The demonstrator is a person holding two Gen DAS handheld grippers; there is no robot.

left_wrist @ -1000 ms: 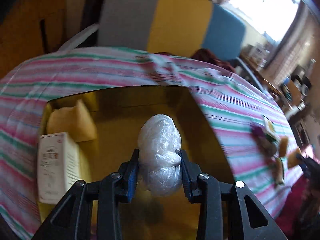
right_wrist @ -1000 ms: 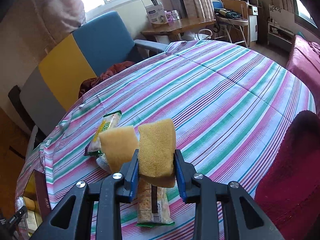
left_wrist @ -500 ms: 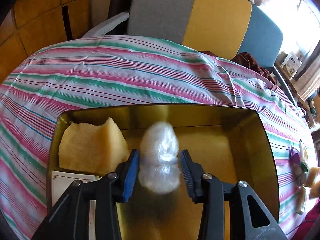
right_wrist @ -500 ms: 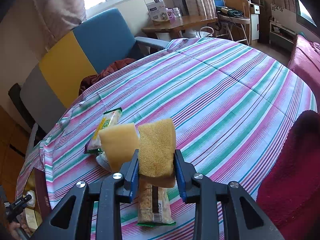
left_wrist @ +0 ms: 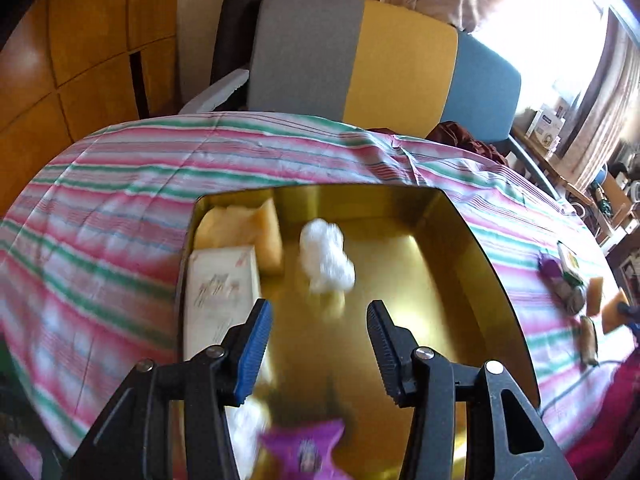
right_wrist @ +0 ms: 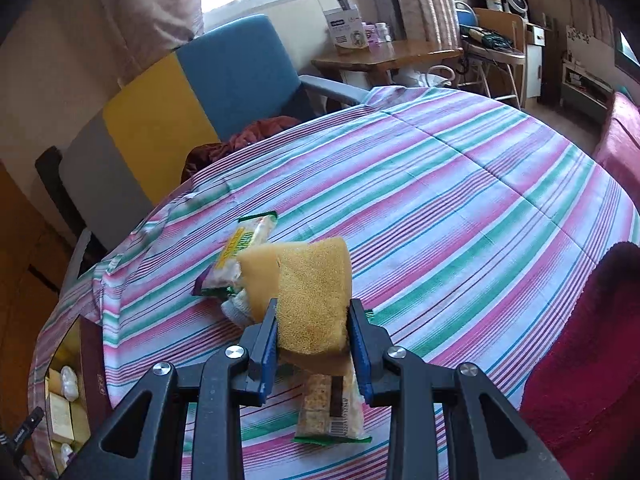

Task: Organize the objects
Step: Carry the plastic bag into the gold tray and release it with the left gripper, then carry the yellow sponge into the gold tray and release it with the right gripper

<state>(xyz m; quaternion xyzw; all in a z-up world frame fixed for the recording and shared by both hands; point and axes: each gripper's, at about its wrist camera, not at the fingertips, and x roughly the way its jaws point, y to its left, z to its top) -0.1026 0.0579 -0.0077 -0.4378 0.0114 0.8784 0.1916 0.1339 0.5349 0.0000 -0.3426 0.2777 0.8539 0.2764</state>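
Observation:
A white crumpled plastic bundle [left_wrist: 326, 256] lies loose on the floor of the gold tin [left_wrist: 460, 224], beside a yellow sponge [left_wrist: 244, 232] and a white carton [left_wrist: 220, 296]. My left gripper [left_wrist: 318, 346] hangs above the tin, its jaws opening, with nothing between them. A purple packet [left_wrist: 304, 450] shows blurred at the tin's near end. My right gripper [right_wrist: 313, 346] is shut on a yellow sponge [right_wrist: 316, 296], held above the striped cloth. A second sponge [right_wrist: 256, 280] and two snack packets [right_wrist: 250, 240] [right_wrist: 332, 412] lie under and behind it.
The striped tablecloth [right_wrist: 460, 208] covers a round table. A grey, yellow and blue chair [left_wrist: 360, 60] stands behind it. A dark red cloth [right_wrist: 580, 360] lies at the right edge. The gold tin [right_wrist: 86, 360] sits at the far left in the right wrist view.
My left gripper let go of the white plastic bundle, which now lies in the tin, and drew back with its jaws wider. My right gripper kept the sponge and rolled slightly.

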